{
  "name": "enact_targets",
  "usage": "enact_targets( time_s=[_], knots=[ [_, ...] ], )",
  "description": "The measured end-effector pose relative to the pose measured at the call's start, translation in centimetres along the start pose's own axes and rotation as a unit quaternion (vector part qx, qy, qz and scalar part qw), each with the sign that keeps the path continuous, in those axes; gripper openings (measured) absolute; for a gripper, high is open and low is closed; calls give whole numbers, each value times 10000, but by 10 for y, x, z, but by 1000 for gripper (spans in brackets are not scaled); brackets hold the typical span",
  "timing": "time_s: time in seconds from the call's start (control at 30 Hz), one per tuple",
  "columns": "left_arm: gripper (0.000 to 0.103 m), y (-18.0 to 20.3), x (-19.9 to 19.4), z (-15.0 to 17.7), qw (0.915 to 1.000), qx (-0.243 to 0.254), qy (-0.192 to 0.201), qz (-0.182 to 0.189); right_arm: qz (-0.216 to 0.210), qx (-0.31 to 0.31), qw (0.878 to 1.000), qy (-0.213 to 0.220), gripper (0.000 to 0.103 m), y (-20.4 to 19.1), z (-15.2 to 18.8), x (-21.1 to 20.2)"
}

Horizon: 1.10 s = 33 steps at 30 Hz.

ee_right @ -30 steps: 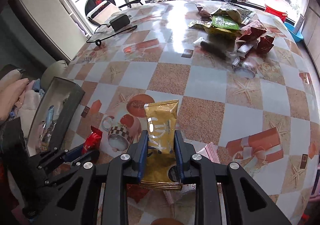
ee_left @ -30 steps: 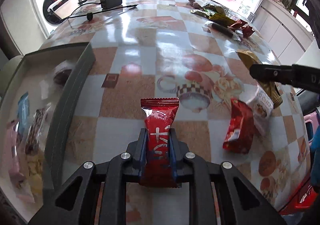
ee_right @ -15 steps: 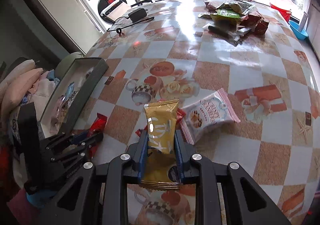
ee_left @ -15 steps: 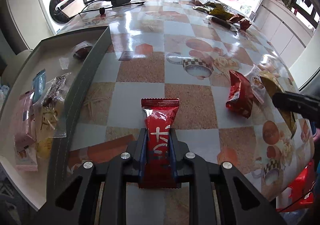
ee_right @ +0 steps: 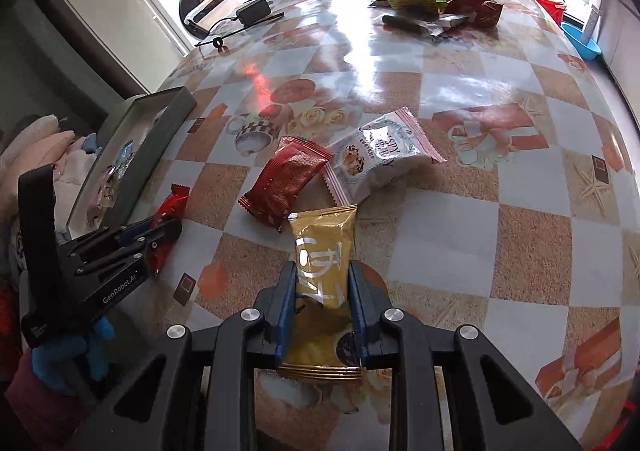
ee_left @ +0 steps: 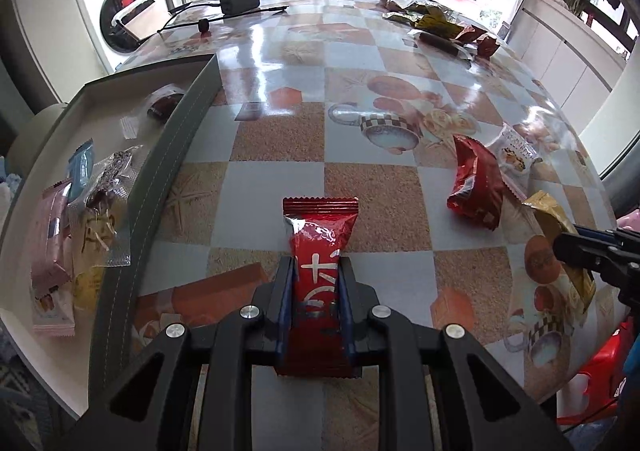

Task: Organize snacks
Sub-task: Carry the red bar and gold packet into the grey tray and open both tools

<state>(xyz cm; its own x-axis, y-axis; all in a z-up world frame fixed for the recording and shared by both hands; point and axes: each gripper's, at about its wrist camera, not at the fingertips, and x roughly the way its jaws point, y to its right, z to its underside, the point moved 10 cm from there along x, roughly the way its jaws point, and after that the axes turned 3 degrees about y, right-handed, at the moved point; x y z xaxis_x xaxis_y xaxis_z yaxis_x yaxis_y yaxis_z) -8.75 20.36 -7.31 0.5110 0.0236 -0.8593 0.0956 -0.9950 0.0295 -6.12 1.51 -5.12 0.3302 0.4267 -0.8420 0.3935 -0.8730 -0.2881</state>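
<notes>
The gray tray (ee_left: 168, 155) sits left of the left gripper (ee_left: 316, 291), which squeezes one red snack pack (ee_left: 320, 247). The right gripper (ee_right: 322, 291) squeezes one gold snack pack (ee_right: 324, 251). Two loose packs lie beyond it.

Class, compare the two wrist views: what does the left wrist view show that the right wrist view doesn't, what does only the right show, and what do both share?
Only the left view shows the box's floor up close, with the pink packet on it.

Only the right view shows the blue basin and a blue glove under the left tool.

Both show the red packet shut in the left tool, the gold packet shut in the right tool, and the washer.
</notes>
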Motion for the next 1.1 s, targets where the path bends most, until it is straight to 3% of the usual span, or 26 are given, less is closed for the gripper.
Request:
enact_targets(
  time_s=[0.13, 0.6, 0.9, 1.1],
  knots=[
    [22, 2, -6, 0, 9994, -156, -4, 302, -70, 45, 10000, 4, 27, -5, -2, -1],
    [22, -20, -49, -35, 9962, -408, 612, 458, -198, -318, 9993, 54, 27, -47, -31, 3],
    [22, -78, -79, -53, 9929, -636, 997, 137, -433, -893, 9950, -65, 27, -115, -58, 19],
    [22, -140, -85, -56, 9891, -982, 1082, -167, -725, -1232, 9894, -235, 27, -177, -77, 42]
  ],
)
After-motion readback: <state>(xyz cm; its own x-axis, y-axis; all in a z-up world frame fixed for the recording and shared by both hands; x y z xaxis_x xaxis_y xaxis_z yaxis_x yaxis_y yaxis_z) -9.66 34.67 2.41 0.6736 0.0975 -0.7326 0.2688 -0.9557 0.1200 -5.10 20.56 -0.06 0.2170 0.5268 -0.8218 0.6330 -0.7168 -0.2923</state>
